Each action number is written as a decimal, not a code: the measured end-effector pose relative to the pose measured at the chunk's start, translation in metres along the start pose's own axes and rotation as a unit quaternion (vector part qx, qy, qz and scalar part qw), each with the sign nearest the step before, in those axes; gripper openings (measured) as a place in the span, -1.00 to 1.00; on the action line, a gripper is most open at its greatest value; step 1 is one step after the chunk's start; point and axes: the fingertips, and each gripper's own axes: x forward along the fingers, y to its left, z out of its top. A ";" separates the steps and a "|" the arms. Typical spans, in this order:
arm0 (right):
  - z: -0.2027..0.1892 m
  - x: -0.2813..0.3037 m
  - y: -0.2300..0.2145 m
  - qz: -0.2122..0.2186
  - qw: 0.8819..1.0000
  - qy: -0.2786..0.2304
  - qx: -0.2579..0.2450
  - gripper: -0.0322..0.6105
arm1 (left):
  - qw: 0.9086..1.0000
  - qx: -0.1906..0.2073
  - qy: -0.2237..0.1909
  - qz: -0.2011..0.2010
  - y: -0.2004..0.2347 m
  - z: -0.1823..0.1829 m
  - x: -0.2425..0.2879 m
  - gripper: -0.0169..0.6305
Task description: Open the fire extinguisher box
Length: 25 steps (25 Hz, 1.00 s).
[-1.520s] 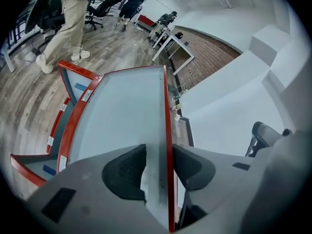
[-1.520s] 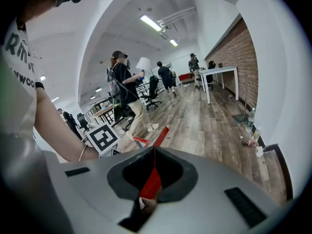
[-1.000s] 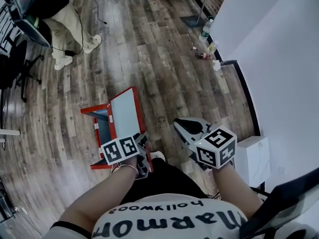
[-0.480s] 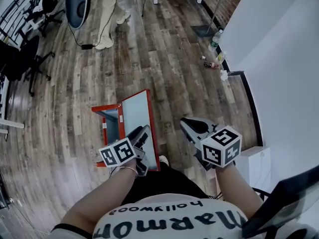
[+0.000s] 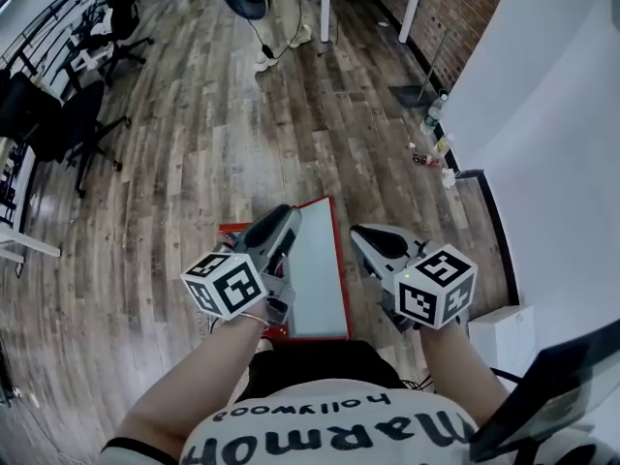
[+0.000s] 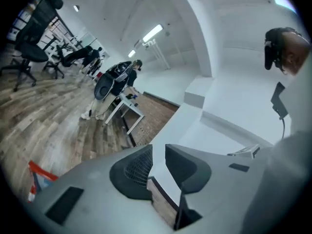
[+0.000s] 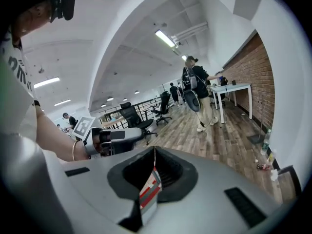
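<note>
The left claw (image 6: 158, 156) is held narrowly parted, having just been closing, nothing gripped; the right claw (image 7: 155, 152) is pressed shut, empty. The fire extinguisher box (image 5: 320, 269) is seen below, between them.

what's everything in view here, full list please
fire extinguisher box: one, red with pale door, on wooden floor, bottom centre
office chairs: several, black, far left
table: one, white, top, by brick wall
bottles: a few, mixed colours, at white wall's foot
low unit: one, white, lower right
bystander: one, pale trousers, top
left gripper: one, grey, over box's left edge; jaws apart, just been closing, nothing between
right gripper: one, grey, right of box; jaws together, empty
</note>
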 end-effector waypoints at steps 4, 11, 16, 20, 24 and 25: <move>0.041 0.016 0.063 0.000 0.999 -0.047 -0.022 -0.87 | 0.993 0.091 -0.014 -0.070 -0.032 0.057 -0.042 -0.75; 0.096 0.035 0.147 -0.008 0.991 -0.122 -0.060 -0.87 | 0.966 0.202 -0.045 -0.158 -0.074 0.126 -0.109 -0.84; 0.101 0.040 0.191 -0.010 0.988 -0.142 -0.054 -0.87 | 0.946 0.260 -0.034 -0.192 -0.090 0.140 -0.158 -0.91; 0.097 0.042 0.217 0.000 0.989 -0.136 -0.061 -0.87 | 0.935 0.293 -0.014 -0.201 -0.098 0.134 -0.183 -0.92; 0.086 0.044 0.234 0.015 0.991 -0.111 -0.071 -0.87 | 0.938 0.292 -0.007 -0.187 -0.095 0.127 -0.196 -0.93; 0.083 0.043 0.235 0.020 0.991 -0.108 -0.072 -0.87 | 0.940 0.292 -0.007 -0.179 -0.093 0.125 -0.197 -0.93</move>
